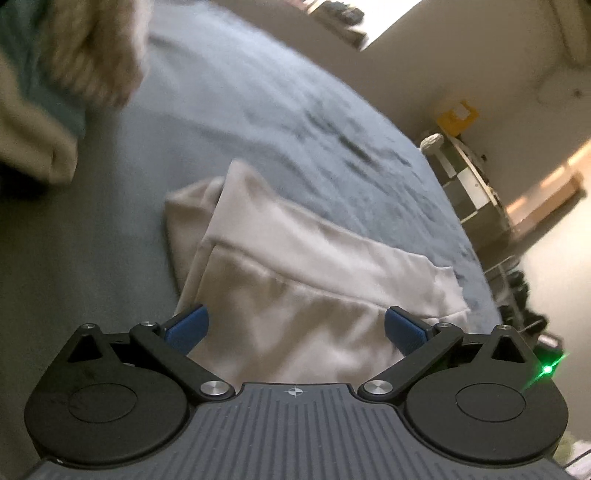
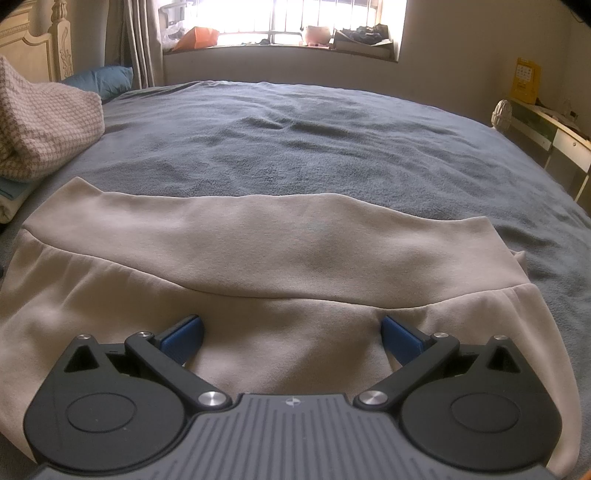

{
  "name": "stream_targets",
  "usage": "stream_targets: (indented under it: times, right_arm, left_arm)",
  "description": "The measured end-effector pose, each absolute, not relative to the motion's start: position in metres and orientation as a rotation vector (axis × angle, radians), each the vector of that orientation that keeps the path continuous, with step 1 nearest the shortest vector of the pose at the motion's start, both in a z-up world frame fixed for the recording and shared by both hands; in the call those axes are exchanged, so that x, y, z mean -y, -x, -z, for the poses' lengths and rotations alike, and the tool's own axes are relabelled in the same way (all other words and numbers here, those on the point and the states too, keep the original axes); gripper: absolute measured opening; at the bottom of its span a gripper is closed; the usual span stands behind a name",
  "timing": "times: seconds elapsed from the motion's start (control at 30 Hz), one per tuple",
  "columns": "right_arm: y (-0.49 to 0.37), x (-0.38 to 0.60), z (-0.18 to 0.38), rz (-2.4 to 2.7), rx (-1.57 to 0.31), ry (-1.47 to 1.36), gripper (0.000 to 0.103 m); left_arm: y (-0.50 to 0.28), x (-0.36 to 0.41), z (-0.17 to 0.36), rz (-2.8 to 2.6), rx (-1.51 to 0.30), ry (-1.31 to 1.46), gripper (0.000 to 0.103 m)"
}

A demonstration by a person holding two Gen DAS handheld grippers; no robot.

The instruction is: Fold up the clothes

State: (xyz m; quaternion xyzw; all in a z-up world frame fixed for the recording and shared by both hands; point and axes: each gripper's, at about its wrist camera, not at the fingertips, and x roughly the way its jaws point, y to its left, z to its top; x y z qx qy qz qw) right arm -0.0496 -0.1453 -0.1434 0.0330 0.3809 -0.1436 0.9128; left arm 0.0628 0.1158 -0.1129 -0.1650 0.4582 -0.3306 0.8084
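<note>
A beige sweatshirt-like garment (image 2: 258, 236) lies flat on the grey-blue bed cover (image 2: 314, 140), its wide hem band facing away. My right gripper (image 2: 291, 332) is open just above the garment, blue pads (image 2: 183, 338) spread wide with only cloth below them. In the left wrist view the same garment (image 1: 295, 266) appears folded into a long strip, and my left gripper (image 1: 295, 328) hangs open over its near end, holding nothing. That view is tilted and blurred.
A knitted beige-and-white cloth (image 2: 44, 122) sits on stacked items at the left bed edge, near a blue pillow (image 2: 103, 79). A window sill with clutter (image 2: 280, 33) lies beyond the bed. A low shelf unit (image 2: 550, 129) stands at the right.
</note>
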Motion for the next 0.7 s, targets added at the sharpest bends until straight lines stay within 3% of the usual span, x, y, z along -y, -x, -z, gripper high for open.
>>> stream_targets:
  times: [0.3, 0.7]
  right_arm:
    - [0.051, 0.147, 0.143, 0.292, -0.781, -0.072, 0.103]
    - [0.051, 0.147, 0.144, 0.292, -0.776, -0.079, 0.103]
  left_arm:
    - [-0.067, -0.1, 0.121, 0.616, -0.88, 0.161, 0.102]
    - [-0.071, -0.106, 0.133, 0.613, -0.97, 0.239, 0.103]
